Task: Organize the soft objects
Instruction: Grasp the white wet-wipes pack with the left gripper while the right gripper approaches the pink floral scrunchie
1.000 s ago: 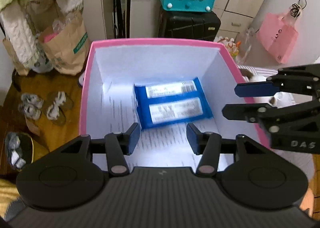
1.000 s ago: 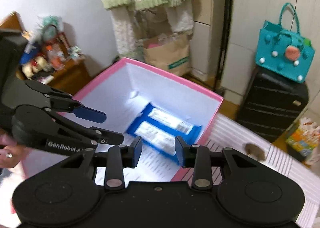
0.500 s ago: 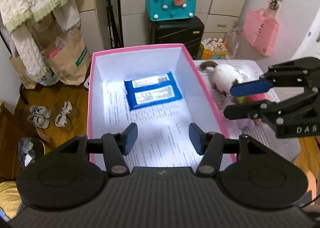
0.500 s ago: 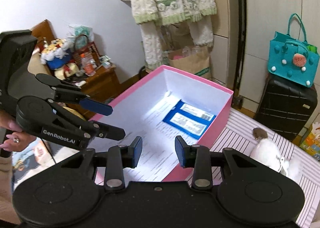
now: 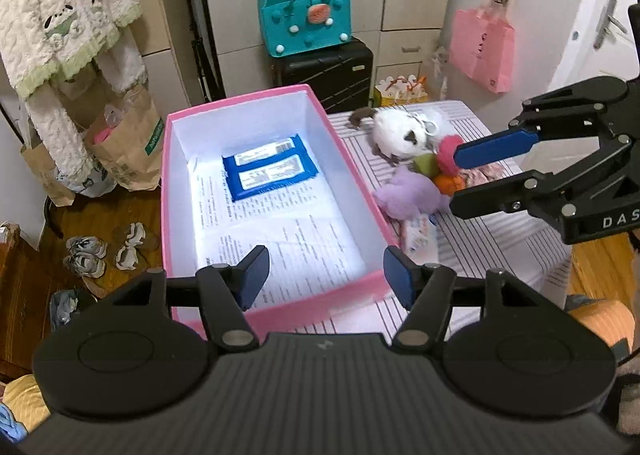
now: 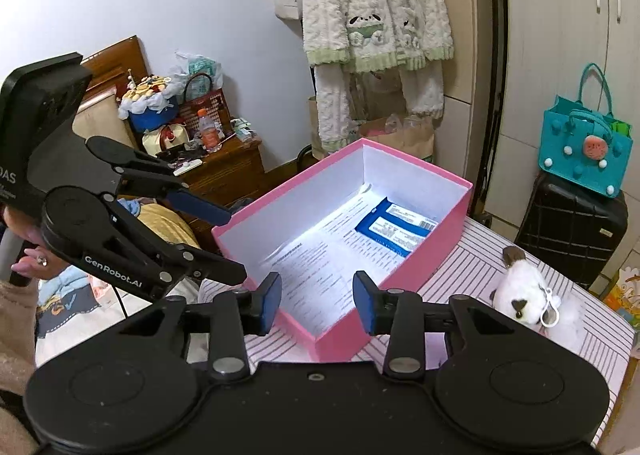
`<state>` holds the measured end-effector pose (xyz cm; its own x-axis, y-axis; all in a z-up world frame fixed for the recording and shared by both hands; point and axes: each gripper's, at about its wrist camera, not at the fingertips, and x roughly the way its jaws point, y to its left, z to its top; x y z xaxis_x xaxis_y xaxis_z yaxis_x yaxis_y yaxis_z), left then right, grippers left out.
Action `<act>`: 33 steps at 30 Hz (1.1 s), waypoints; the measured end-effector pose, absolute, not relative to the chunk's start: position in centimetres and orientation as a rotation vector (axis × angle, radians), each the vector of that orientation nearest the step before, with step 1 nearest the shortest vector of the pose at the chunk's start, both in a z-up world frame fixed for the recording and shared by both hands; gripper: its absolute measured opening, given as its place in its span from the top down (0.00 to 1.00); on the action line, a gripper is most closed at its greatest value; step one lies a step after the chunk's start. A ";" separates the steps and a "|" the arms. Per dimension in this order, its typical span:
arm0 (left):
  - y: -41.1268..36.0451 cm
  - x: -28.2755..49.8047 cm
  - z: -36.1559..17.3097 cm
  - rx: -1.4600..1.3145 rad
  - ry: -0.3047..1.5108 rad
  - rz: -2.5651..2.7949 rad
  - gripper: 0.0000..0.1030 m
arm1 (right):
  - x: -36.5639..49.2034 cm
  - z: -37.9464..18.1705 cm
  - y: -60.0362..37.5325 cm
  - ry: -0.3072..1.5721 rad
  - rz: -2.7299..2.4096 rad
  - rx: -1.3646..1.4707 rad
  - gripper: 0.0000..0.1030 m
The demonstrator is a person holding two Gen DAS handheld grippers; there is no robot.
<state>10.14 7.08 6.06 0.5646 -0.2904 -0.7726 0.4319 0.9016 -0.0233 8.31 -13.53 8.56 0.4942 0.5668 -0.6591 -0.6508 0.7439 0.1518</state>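
Several soft toys lie in a loose heap on the striped counter (image 5: 500, 239), just beside the right wall of the pink box (image 5: 352, 159): a white plush animal with dark patches (image 5: 400, 133), a lilac plush (image 5: 408, 195), and a pink, green and orange bundle partly hidden behind the right tool (image 5: 456, 181). Both tools are spread and pinch nothing; the left tool (image 5: 324, 275) hovers over the box's near end, the right one over the toys. Inside the box, two blue packets (image 5: 268, 171) rest near the far end on printed paper. The toys look light and squashy, likely to deform rather than slip, so a firm pinch across the white plush's round body seems safest; its small white loop (image 6: 550, 309) looks too thin to trust.
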 end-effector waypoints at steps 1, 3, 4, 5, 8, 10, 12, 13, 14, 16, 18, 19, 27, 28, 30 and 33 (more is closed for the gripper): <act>6.9 9.8 6.0 0.181 0.874 -0.432 0.39 | 7.9 8.5 -13.7 0.750 0.741 -0.127 0.55; 6.5 8.9 5.8 0.193 0.878 -0.443 0.38 | 7.2 8.4 -14.1 0.752 0.742 -0.129 0.54; 6.3 8.6 5.8 0.198 0.879 -0.448 0.38 | 6.8 8.4 -14.4 0.753 0.743 -0.129 0.53; 6.0 8.2 5.7 0.204 0.882 -0.452 0.37 | 6.4 8.3 -14.6 0.754 0.742 -0.130 0.52; 5.2 7.3 5.5 0.219 0.895 -0.468 0.37 | 5.3 8.1 -15.0 0.755 0.734 -0.139 0.50; 4.7 6.7 5.4 0.228 0.899 -0.477 0.37 | 4.4 8.0 -15.4 0.749 0.735 -0.149 0.50; 4.1 6.1 5.4 0.242 0.898 -0.485 0.36 | 3.6 7.8 -16.0 0.743 0.731 -0.155 0.49; 3.8 5.8 5.3 0.250 0.899 -0.489 0.35 | 3.3 7.7 -16.2 0.742 0.730 -0.158 0.48; 3.5 5.6 5.3 0.256 0.900 -0.494 0.34 | 2.9 7.5 -16.4 0.742 0.729 -0.160 0.48; 2.9 5.2 5.1 0.268 0.904 -0.505 0.33 | 2.3 7.2 -16.9 0.743 0.725 -0.161 0.47; 2.2 4.8 4.7 0.279 0.911 -0.520 0.33 | 1.8 6.8 -17.5 0.745 0.719 -0.158 0.46; 1.9 4.7 4.6 0.283 0.915 -0.528 0.32 | 1.6 6.5 -17.9 0.747 0.717 -0.155 0.46; -0.3 4.1 2.6 0.273 0.939 -0.622 0.32 | 0.3 4.0 -21.1 0.782 0.674 -0.112 0.44; -0.6 4.1 2.3 0.271 0.940 -0.635 0.32 | 0.3 3.7 -21.4 0.786 0.667 -0.108 0.44; -1.1 4.2 1.7 0.268 0.938 -0.646 0.32 | 0.1 3.0 -22.2 0.795 0.649 -0.102 0.43; -2.0 4.0 1.0 0.276 0.923 -0.662 0.32 | 0.1 2.1 -23.3 0.806 0.630 -0.091 0.42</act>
<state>4.01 -2.02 1.01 0.4255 -0.4076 -0.8080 0.6347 0.7708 -0.0546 0.07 -23.29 2.07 0.5209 0.4914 -0.6980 -0.5588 0.8145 0.1563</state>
